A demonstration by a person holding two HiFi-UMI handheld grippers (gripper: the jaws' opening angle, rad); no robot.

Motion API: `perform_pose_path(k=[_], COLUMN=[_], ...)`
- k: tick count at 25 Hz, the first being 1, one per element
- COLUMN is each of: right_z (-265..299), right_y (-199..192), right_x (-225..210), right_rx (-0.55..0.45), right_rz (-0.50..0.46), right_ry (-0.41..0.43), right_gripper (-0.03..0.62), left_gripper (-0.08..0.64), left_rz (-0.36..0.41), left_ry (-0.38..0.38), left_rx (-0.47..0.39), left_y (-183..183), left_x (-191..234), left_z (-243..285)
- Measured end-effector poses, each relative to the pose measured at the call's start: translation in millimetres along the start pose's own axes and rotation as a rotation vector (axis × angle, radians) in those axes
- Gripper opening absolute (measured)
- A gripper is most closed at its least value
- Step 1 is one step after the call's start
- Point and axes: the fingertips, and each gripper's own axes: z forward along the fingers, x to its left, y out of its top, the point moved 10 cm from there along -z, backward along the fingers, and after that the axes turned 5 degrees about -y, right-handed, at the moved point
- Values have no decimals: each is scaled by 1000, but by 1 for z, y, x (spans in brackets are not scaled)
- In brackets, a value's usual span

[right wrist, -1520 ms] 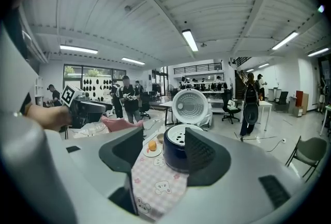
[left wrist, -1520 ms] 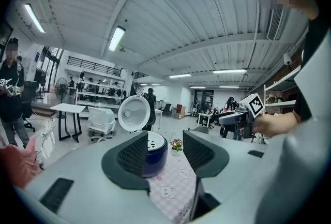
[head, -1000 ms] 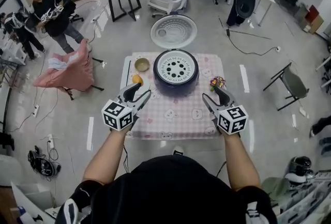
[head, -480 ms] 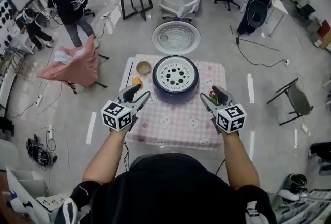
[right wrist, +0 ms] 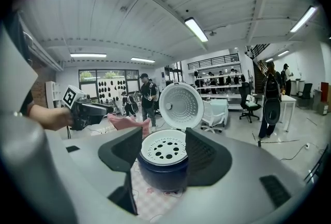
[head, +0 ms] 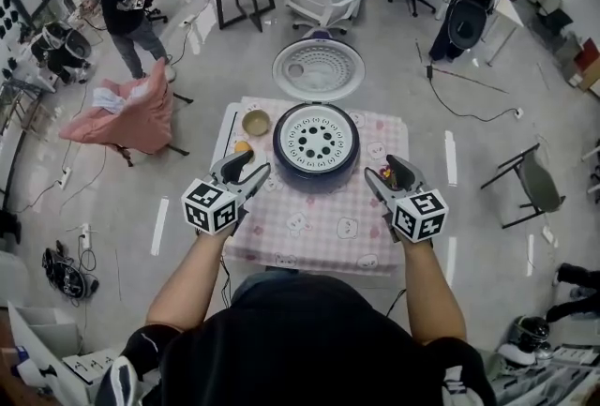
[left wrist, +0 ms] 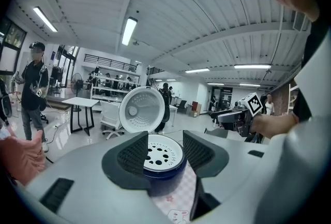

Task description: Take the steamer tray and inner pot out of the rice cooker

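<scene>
Open workshop floor, with desks, chairs and a person off at the back left. Small table [head: 309,228] in a pink check cloth sits mid-floor.

Cooker [head: 316,173] is on the table's far half. It's a dark blue body with its lid [head: 318,69] swung fully open and standing up behind.

Tray [head: 318,134] is seated in the cooker mouth. It's a white disc with round holes and nothing on it. Pot can't be seen, presumably it's under the tray, so contents are unknown.

Handling, my read:
- Tray looks thin, stiff and light, probably slick at the edge. Best hold is the rim, one gripper per side, lifted level so it doesn't jam.
- Pot will likely be heavier with smooth walls. Pinch its lip on both sides, and watch for slip if it's loaded.

Small bowl [head: 255,122] sits just left of the cooker, and I can't tell if anything's in it. An orange item [head: 243,148] lies near it, partly behind the left jaws.

Left gripper [head: 247,169] has its fingers spread and nothing between them. It's near the cooker's front left, not touching. Right gripper [head: 384,172] is the same, fingers apart and empty, at front right. Both gripper views frame the cooker in the gap, well short of contact.

Neither item is out yet.
</scene>
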Motion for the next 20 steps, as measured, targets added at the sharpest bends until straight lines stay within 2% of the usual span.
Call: perform_pose_path(k=[10,17,20], right_z=[46,91,109], right_y=[21,18,17], right_x=[-15,-8,-1], right_rx=[62,149,197], right_rz=[-43,-148,-195], right_ry=[-5,62,119], right_gripper=[273,275,275], left_gripper=[219,219,219], left_rz=[-6,-32,-44], left_ry=[-60,-68,-72], left_rx=[13,44,60], left_y=[9,1,-1], left_x=[43,76,85], left_z=[39,51,55])
